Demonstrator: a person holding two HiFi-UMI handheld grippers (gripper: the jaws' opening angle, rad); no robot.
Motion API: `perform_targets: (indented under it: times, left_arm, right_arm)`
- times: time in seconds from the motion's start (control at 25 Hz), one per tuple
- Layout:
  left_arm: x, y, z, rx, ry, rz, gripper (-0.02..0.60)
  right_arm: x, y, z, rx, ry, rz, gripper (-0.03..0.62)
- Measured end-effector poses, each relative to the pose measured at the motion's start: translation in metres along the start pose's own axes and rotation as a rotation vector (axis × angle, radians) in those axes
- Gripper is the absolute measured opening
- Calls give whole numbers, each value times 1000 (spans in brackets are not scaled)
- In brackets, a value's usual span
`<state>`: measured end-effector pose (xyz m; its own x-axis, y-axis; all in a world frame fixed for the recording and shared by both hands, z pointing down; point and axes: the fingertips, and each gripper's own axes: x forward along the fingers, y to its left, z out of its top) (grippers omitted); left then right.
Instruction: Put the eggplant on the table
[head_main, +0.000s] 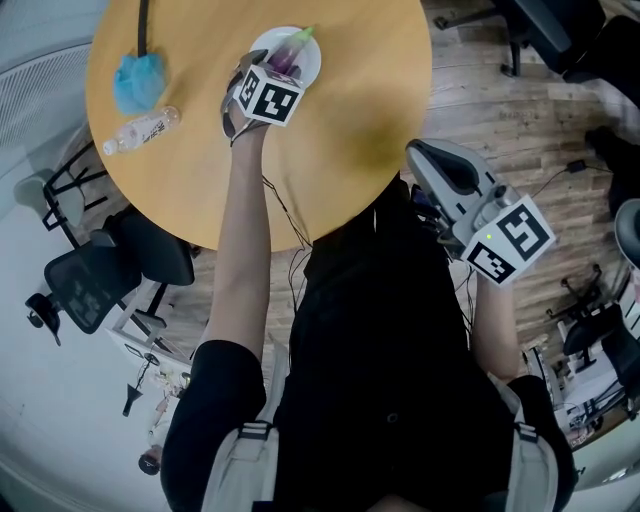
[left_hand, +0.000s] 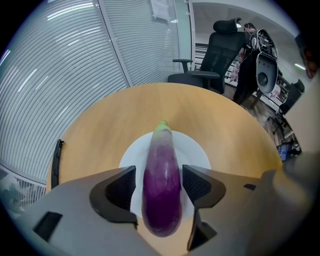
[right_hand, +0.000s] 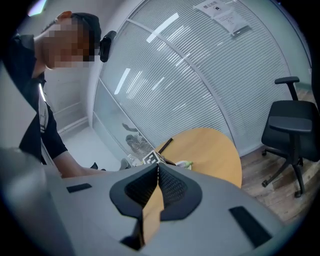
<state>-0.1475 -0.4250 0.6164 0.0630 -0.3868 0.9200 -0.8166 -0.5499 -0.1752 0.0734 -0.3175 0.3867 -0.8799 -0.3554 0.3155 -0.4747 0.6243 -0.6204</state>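
A purple eggplant (left_hand: 161, 185) with a green stem end lies on a white plate (left_hand: 197, 155) on the round wooden table (left_hand: 110, 130). My left gripper (left_hand: 159, 192) points down over it. Its jaws straddle the eggplant's thick end, and a sliver of plate shows beside the left pad, so they stand open around it. In the head view the left gripper (head_main: 270, 70) sits at the plate (head_main: 310, 62) with the eggplant (head_main: 290, 55) poking out beyond it. My right gripper (head_main: 420, 152) hangs off the table's near right edge (head_main: 350, 120). It is shut and empty (right_hand: 157, 167).
A plastic water bottle (head_main: 140, 130) and a blue duster (head_main: 138, 82) with a black handle lie on the table's left part. Black office chairs stand around: one below the table (head_main: 90, 285), one beyond it (left_hand: 215, 55), one at the right (right_hand: 292, 120). Glass walls with blinds enclose the room.
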Motion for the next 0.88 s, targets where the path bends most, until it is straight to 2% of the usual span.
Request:
perform_targets:
  times: [0.12, 0.56, 0.88]
  left_arm:
    - [-3, -1, 1, -9, -11, -3, 299]
    - [-20, -5, 9, -24, -48, 14, 299]
    - [-55, -7, 14, -50, -110, 76, 299]
  right_arm:
    - [-3, 1, -1, -2, -1, -4, 18]
    - [-12, 6, -3, -36, -10, 9, 18]
    - [-29, 14, -8, -69, -16, 31, 18]
